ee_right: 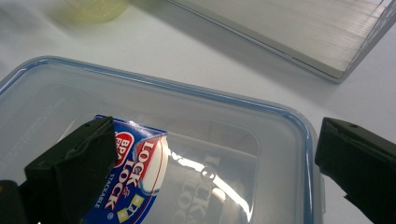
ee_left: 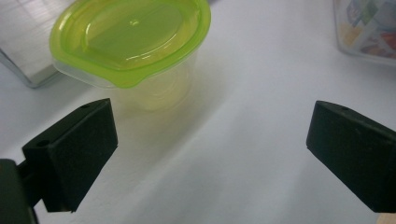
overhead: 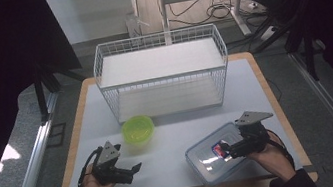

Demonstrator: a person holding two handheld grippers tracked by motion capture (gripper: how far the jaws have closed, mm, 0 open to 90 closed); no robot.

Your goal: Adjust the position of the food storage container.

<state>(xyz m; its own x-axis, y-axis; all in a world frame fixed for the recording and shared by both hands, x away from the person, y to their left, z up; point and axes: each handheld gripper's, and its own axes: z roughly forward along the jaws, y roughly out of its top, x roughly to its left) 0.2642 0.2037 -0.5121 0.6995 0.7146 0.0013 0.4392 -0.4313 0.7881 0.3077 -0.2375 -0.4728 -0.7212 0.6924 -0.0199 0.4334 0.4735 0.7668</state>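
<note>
Left gripper (overhead: 127, 171) held wide open over bare table (overhead: 171, 138), nothing between the jaws; small round tub with a green lid (ee_left: 133, 39) ahead of them and toward the left jaw, near but apart. Right gripper (ee_right: 210, 163) also wide open, poised over the flat rectangular box (ee_right: 154, 140) with the blue-rimmed lid, left jaw above the label, right jaw just past the box's edge, no contact to be made out. Wire rack (overhead: 161, 71) well beyond both.

Probably light, both of them: thin clear plastic, seemingly empty. Tub walls likely to flex under a hard squeeze, lid smooth and slippery, so best taken across the body just under the lid rim, where the lip can stop a slide. Box stiffer at its rim than at the middle of the lid; too broad for a grip across the top, so better pinched at one edge or corner, lid and wall together. Glossy surfaces, so firm but gentle pressure called for.
</note>
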